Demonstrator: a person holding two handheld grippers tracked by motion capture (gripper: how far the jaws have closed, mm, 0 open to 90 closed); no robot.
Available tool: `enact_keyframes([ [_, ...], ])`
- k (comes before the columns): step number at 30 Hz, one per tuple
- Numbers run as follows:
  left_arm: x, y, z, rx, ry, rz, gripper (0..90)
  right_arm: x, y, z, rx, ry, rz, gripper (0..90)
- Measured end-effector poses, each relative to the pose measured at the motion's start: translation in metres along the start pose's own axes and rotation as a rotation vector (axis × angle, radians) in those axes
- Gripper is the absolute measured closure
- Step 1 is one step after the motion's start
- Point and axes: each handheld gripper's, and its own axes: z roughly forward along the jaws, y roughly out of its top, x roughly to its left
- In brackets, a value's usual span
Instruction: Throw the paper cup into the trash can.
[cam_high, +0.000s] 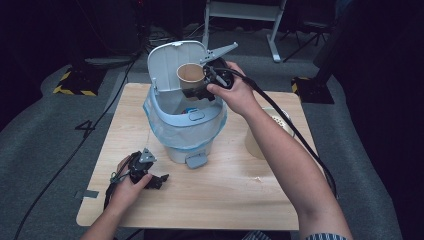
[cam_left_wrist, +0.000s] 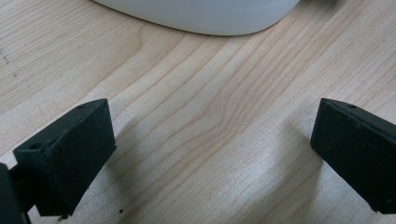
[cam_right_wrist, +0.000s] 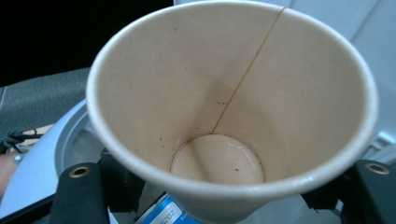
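Above the open bin (cam_high: 182, 125), the right gripper (cam_high: 200, 90) holds a paper cup (cam_high: 190, 73), its jaws closed on the cup's lower wall from both sides. Cup is brown outside, pale and empty inside, a few dark specks and a thin seam line down the wall; its mouth faces the camera in the right gripper view (cam_right_wrist: 231, 107). Bin is pale grey, lid (cam_high: 172, 62) tipped up behind the cup, light blue bag lining its rim. A blue printed item (cam_right_wrist: 163, 212) lies inside the bin, below the cup. Left gripper (cam_high: 150, 177) rests on the wooden table (cam_high: 235, 190) near the bin's base, jaws wide apart, nothing between them (cam_left_wrist: 210, 154).
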Motion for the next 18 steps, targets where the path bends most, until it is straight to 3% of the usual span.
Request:
enact_keyframes([
  [9, 0.0, 0.0, 0.0, 0.0, 0.0, 0.0, 0.1, 0.003, -0.003, 0.01, 0.068, 0.008, -0.01, 28.9],
  [12, 0.0, 0.0, 0.0, 0.001, 0.0, 0.0, 0.1, 0.003, -0.006, 0.015, 0.081, -0.02, -0.033, 13.1],
  [14, 0.0, 0.0, 0.0, 0.003, -0.001, 0.001, 0.1, 0.003, -0.006, 0.014, 0.062, -0.022, -0.035, 17.8],
  [18, 0.0, 0.0, 0.0, 0.001, 0.0, 0.001, 0.1, 0.004, -0.007, 0.009, 0.018, 0.004, -0.08, 15.0],
])
